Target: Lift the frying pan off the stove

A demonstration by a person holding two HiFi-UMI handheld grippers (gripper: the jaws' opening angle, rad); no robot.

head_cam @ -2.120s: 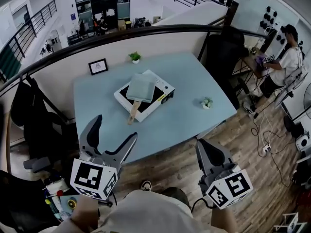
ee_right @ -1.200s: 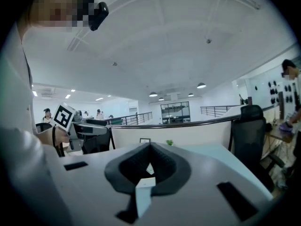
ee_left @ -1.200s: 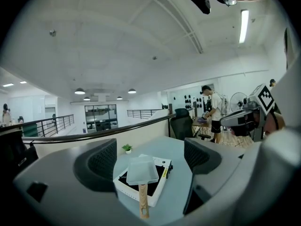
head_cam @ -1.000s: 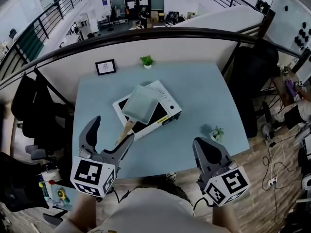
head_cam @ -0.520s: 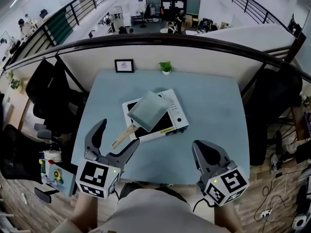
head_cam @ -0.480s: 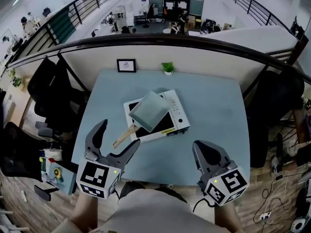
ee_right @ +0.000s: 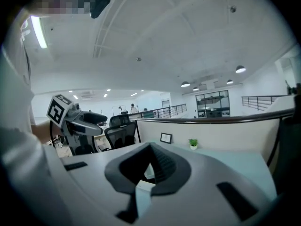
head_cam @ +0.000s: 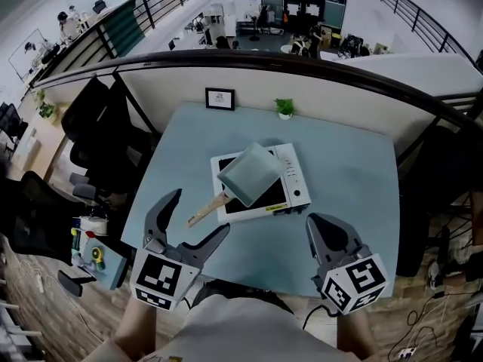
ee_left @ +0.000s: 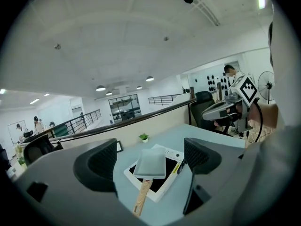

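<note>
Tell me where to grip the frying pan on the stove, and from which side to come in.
Grip the wooden handle, not the body of the frying pan. The handle juts past the near-left edge of the stove, slanting toward the open left gripper. That probably makes the near-left side the best approach, jaws across the handle's narrow width. The broad, shallow body offers no such hold.

The table (head_cam: 264, 240) lies open before the stove (head_cam: 290, 178) — only the pan handle (head_cam: 205, 212) juts out leftward.

Frying pan (head_cam: 249, 174) on stove (head_cam: 294, 178) at mid-table (head_cam: 355, 179), frame (head_cam: 219, 98) and plant (head_cam: 284, 108) behind at far edge, left gripper (head_cam: 200, 213) and right gripper (head_cam: 326, 236) before near edge, apart from stove.
</note>
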